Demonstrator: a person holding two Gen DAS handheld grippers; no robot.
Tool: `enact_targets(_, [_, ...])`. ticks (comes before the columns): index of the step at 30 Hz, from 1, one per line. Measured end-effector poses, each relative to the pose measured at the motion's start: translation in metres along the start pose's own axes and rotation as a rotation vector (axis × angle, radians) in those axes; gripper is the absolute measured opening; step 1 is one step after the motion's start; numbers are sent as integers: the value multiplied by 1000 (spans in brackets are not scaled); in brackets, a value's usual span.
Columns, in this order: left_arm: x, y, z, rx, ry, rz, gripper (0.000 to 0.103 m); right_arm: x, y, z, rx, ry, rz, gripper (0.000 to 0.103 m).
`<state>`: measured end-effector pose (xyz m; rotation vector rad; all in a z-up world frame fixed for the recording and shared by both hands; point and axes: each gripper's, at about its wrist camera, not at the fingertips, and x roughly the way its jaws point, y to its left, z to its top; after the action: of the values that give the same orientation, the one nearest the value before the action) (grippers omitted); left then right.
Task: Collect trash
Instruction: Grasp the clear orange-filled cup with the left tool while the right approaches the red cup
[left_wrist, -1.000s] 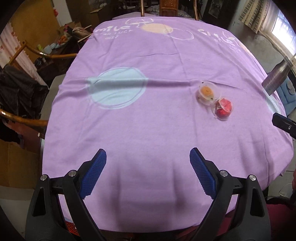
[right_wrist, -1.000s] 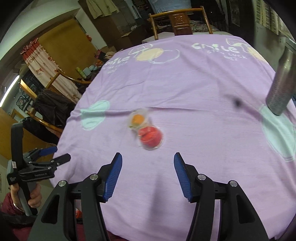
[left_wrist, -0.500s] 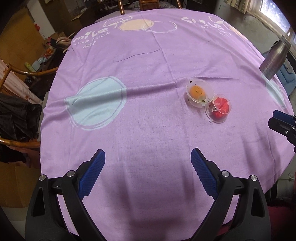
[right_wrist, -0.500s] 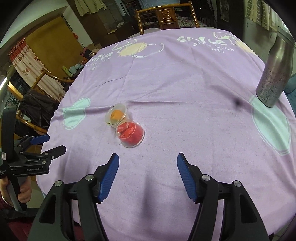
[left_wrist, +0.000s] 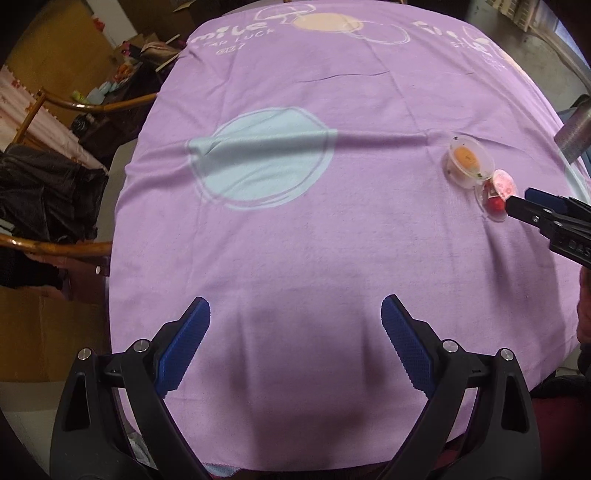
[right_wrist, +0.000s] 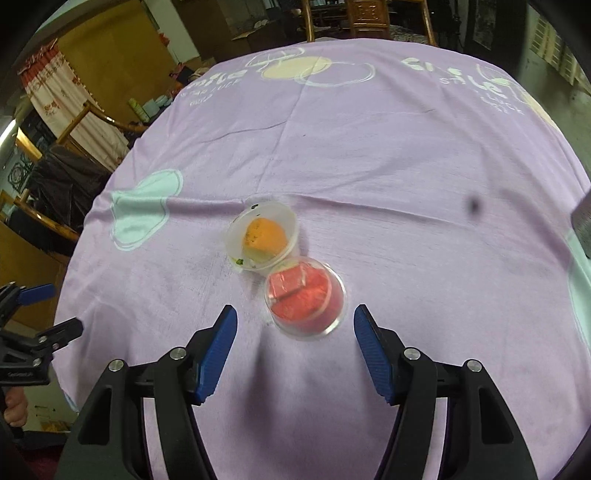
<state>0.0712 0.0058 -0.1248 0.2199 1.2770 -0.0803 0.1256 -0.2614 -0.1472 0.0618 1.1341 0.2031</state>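
Note:
Two clear plastic cups lie side by side on the purple tablecloth (right_wrist: 406, 155). The cup with red contents (right_wrist: 304, 301) is nearer; the cup with orange contents (right_wrist: 264, 238) touches it just beyond. My right gripper (right_wrist: 293, 321) is open, its blue pads on either side of the red cup's near end, not touching it. In the left wrist view the orange cup (left_wrist: 469, 160) and red cup (left_wrist: 495, 195) sit at the right, with the right gripper (left_wrist: 532, 201) reaching the red cup. My left gripper (left_wrist: 295, 314) is open and empty over the cloth's near part.
A metal bottle (left_wrist: 574, 134) stands at the table's right edge, also showing in the right wrist view (right_wrist: 583, 221). Wooden chairs stand at the far end (right_wrist: 365, 18) and on the left (left_wrist: 55, 236), one draped with dark clothing (left_wrist: 40, 195).
My right gripper has moved forward and left toward the cups; the red cup now lies between its open fingers. The left gripper has shifted a little and stays open.

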Motion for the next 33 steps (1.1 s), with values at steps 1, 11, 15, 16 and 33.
enact_targets(1, [0, 2, -1, -5, 4, 4, 91, 6, 2, 2, -7, 5, -4, 65])
enact_targets(11, [9, -37, 31, 101, -3, -95, 91, -20, -73, -11, 169, -27, -205, 48])
enact_targets(15, [15, -79, 56, 196, -31, -182, 91, -59, -106, -32, 314, -106, -146, 63])
enact_targets(16, [20, -92, 64, 214, -33, -215, 91, -63, -109, -36, 330, -115, -146, 63])
enact_targets(33, [71, -145, 115, 218, -18, -365, 55, -96, -137, -91, 456, -133, -187, 63])
